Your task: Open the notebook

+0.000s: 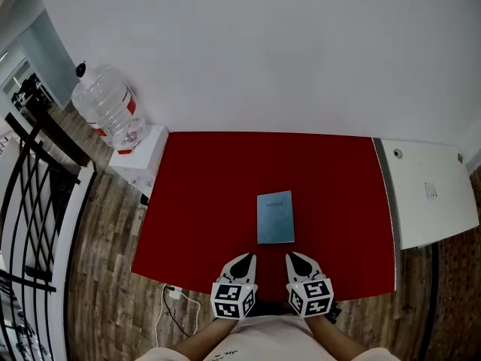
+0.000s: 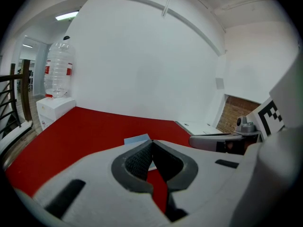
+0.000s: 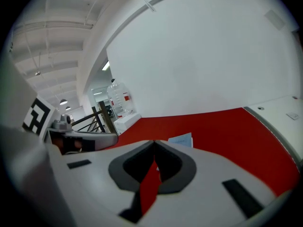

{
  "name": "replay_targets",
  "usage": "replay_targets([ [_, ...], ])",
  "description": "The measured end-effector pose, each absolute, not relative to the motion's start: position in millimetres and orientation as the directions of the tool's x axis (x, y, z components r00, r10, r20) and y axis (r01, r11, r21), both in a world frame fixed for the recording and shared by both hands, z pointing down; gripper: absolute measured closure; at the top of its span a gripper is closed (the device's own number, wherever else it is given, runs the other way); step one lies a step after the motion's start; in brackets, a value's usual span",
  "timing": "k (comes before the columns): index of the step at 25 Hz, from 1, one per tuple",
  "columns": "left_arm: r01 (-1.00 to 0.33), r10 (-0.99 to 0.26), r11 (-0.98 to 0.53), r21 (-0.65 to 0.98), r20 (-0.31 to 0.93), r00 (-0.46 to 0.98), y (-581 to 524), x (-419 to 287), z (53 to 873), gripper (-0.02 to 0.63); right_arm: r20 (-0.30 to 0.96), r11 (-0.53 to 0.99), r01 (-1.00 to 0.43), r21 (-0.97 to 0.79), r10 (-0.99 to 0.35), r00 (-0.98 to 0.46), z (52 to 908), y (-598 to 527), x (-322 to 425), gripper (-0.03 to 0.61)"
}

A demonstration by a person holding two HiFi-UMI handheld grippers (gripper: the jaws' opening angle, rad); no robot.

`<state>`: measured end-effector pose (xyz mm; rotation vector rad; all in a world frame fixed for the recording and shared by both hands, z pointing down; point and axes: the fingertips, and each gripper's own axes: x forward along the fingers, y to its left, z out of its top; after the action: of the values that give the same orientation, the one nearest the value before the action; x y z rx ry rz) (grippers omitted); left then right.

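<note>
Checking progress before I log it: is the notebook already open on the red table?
No, the notebook lies closed and flat on the red table, blue cover facing up.

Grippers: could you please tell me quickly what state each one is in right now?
Left gripper: closed, fingers together, holding nothing.
Right gripper: closed, fingers together, holding nothing.

We can read no words or numbers anywhere: the red label (image 1: 132, 105) on the water bottle (image 1: 107, 110) and the faint print on the notebook (image 1: 275, 216) are too small.
</note>
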<state>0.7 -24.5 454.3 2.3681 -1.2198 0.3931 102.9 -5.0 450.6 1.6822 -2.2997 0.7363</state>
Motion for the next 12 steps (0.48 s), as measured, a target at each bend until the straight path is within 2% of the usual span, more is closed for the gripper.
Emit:
replay_targets([
  [12, -0.789, -0.642, -0.548, 0.279, 0.464, 0.61, -65, 16, 494, 0.607, 0.521, 0.13, -0.949, -0.287, -0.811, -0.268, 507, -47, 119, 0.572],
])
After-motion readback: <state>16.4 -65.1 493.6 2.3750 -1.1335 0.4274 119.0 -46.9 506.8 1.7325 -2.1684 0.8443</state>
